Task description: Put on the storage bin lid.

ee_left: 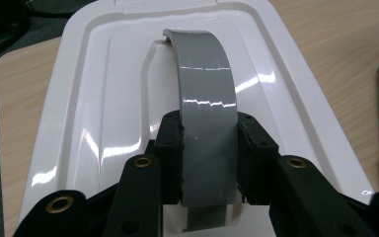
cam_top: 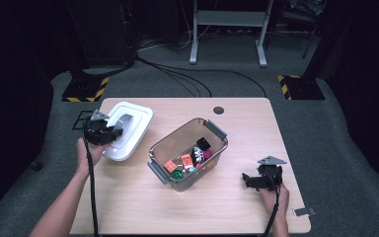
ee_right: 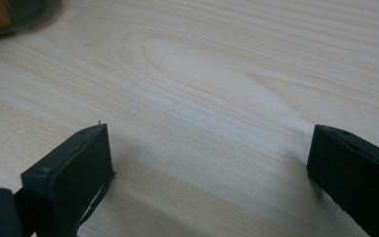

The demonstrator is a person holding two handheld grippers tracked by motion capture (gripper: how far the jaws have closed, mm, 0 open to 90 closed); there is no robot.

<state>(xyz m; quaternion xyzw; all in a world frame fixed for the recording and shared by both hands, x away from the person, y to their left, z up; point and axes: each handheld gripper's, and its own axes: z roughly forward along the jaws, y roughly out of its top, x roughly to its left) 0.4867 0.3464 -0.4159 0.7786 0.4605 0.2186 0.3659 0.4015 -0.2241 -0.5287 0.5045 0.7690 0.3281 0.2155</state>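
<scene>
A white box lid [cam_top: 128, 129] with a grey arched handle [ee_left: 207, 108] is at the table's left, its near end raised off the wood. My left gripper [cam_top: 109, 132] is shut on that handle, one black pad pressing each side of the grey strap [ee_left: 209, 163]. A clear plastic box [cam_top: 188, 152] with grey latches stands at the middle of the table and holds several small coloured toys [cam_top: 187, 160]. My right gripper [cam_top: 249, 180] rests low at the front right, its jaws wide apart over bare wood [ee_right: 209, 163] with nothing between them.
The wooden table [cam_top: 237, 133] has a round cable hole [cam_top: 218, 110] near its far edge. A corner of the clear box [ee_right: 10, 15] shows at the top left of the right gripper view. Cables and stand bases lie on the floor behind.
</scene>
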